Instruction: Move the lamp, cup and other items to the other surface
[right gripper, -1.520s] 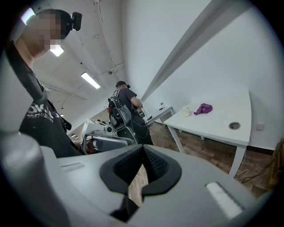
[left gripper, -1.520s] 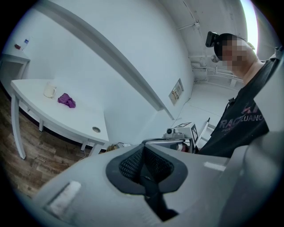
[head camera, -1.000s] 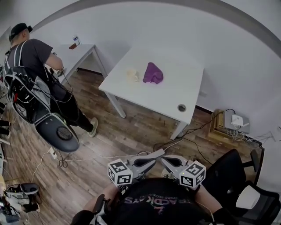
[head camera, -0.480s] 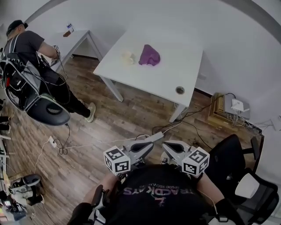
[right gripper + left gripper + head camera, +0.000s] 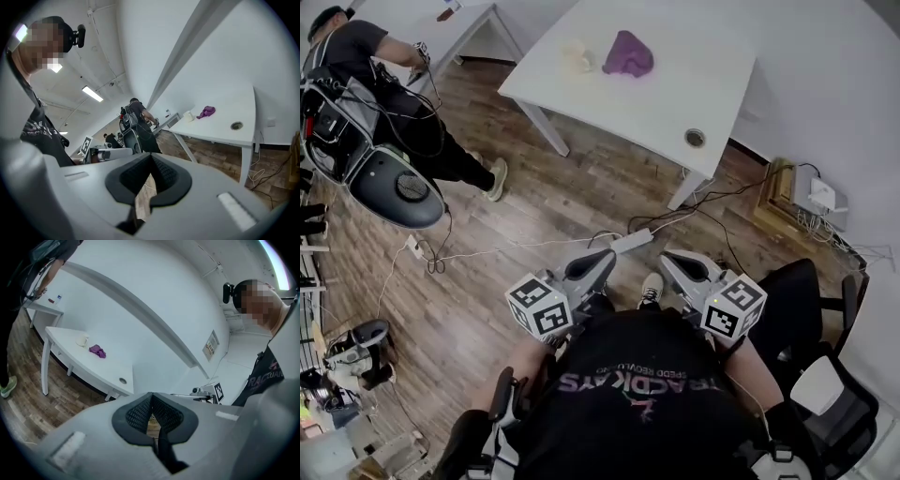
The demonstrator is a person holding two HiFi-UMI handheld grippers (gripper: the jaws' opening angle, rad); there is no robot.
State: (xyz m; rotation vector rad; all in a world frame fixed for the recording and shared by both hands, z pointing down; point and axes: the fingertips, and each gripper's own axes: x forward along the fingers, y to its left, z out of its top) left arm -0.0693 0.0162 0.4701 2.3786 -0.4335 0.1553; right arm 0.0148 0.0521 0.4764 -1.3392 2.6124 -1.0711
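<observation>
While both grippers hang well short of the desk (image 5: 675,94), let's size up what's waiting on it. Left gripper (image 5: 602,262): jaws pressed together, nothing between them. Right gripper (image 5: 675,265): the same, closed and empty.

Over on the far part of the desk sits the cup (image 5: 577,56), pale, just beside a purple cloth (image 5: 628,53). No lamp that I can find.

The cup is small in every view, so I can't say whether it has a handle. It should be light, rigid and smooth-walled, so probably slippery. The safe hold looks like one jaw inside the rim and one outside, squeezed gently in case it's ceramic. The cloth is soft and limp: pinch the raised bunch at its top and it should lift whole, trailing a little.
</observation>
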